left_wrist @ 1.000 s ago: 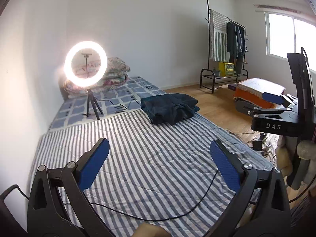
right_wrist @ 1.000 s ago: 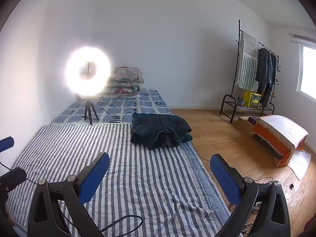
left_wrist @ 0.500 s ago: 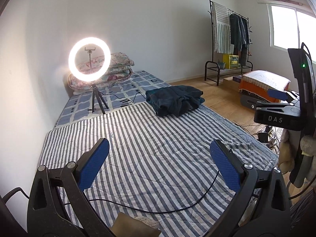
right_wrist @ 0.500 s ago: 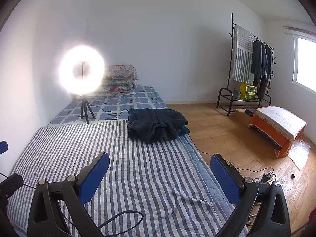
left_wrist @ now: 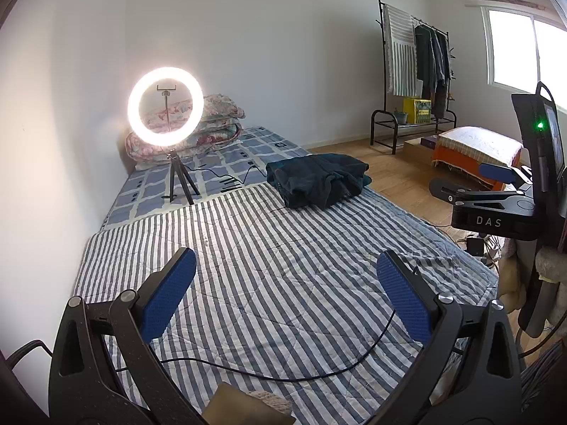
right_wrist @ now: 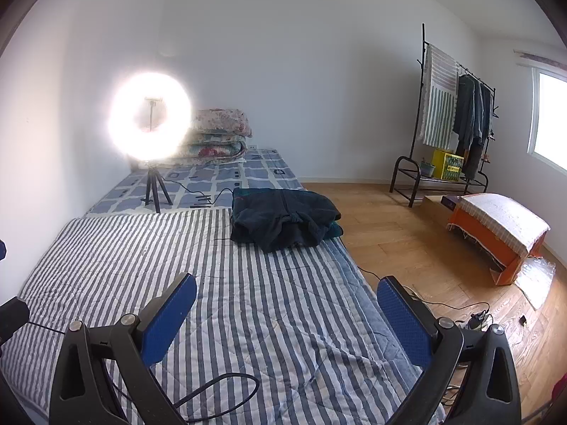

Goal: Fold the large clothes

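A heap of dark teal clothes [left_wrist: 317, 184] [right_wrist: 283, 217] lies at the far right side of the striped mattress [left_wrist: 269, 269] [right_wrist: 198, 269]. My left gripper [left_wrist: 285, 294] is held open well short of the heap, above the stripes, with nothing between its blue pads. My right gripper [right_wrist: 287, 313] is also open and empty, over the mattress's right part. In the left wrist view the right gripper's body [left_wrist: 496, 209] shows at the right edge.
A lit ring light on a tripod [left_wrist: 166, 106] [right_wrist: 150, 124] stands on the checked mattress, folded quilts [left_wrist: 212, 131] behind it. A black cable [left_wrist: 283, 372] crosses the stripes. On the wooden floor are a clothes rack [right_wrist: 457, 120] and an orange covered bench [right_wrist: 499, 233].
Both views have shifted a little: the heap and ring light sit slightly further right in the left wrist view and slightly lower in the right wrist view. Both grippers stay open and empty.
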Demonstrator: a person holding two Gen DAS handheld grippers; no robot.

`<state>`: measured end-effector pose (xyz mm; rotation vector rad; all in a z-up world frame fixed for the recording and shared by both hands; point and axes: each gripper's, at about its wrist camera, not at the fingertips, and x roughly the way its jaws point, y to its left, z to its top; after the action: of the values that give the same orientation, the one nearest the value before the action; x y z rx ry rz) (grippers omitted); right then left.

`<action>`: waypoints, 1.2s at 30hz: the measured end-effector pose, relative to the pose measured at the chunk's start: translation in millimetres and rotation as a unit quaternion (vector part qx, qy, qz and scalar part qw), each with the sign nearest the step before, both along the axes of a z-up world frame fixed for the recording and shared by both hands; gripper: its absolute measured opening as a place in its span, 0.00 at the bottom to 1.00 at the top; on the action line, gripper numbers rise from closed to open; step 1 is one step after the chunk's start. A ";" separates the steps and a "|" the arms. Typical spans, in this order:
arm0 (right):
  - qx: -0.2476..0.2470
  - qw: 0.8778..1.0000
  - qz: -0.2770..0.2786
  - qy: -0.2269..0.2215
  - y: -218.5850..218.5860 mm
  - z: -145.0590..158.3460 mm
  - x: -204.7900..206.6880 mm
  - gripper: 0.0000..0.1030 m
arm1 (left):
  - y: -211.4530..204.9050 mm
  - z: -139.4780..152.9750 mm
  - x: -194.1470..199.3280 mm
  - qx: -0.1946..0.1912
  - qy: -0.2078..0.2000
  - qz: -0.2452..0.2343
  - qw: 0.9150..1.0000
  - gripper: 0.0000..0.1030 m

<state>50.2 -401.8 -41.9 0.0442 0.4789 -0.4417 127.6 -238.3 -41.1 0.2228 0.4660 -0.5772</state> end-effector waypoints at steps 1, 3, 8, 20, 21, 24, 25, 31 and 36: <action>0.000 1.000 0.001 0.000 -0.2 -0.3 0.1 1.00 | 0.1 0.0 0.2 0.000 0.000 0.000 1.000 1.00; 0.000 1.000 0.001 0.000 -0.2 -0.7 0.0 1.00 | -0.3 -0.2 -0.5 0.000 -0.001 0.001 1.000 1.00; 0.000 1.000 0.001 0.000 0.4 -0.9 0.3 1.00 | 0.4 0.3 -0.4 0.000 -0.002 0.000 1.000 1.00; 0.009 1.000 0.002 -0.001 -3.1 -2.5 1.2 1.00 | -0.1 0.6 -0.9 0.000 -0.002 0.001 1.000 1.00; 0.009 1.000 0.002 -0.001 -3.0 -2.8 1.2 1.00 | -0.3 0.6 -1.0 -0.001 -0.002 0.000 1.000 1.00; 0.009 1.000 0.002 -0.001 -3.1 -2.8 1.2 1.00 | -0.4 0.5 -1.4 -0.001 -0.002 0.000 1.000 1.00; 0.010 1.000 0.002 -0.001 -3.3 -2.6 1.2 1.00 | -0.4 0.5 -1.3 -0.001 -0.003 0.001 1.000 1.00; 0.009 1.000 0.004 0.000 -2.6 -3.1 0.6 1.00 | -0.1 2.1 -1.3 -0.001 -0.003 0.000 1.000 1.00; 0.007 1.000 0.005 0.003 -0.4 -4.4 2.2 1.00 | -0.5 2.1 -1.5 -0.002 -0.002 0.000 1.000 1.00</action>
<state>52.3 -402.2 -46.3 0.0542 0.4871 -0.4281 126.1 -238.8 -39.0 0.2201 0.4599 -0.5777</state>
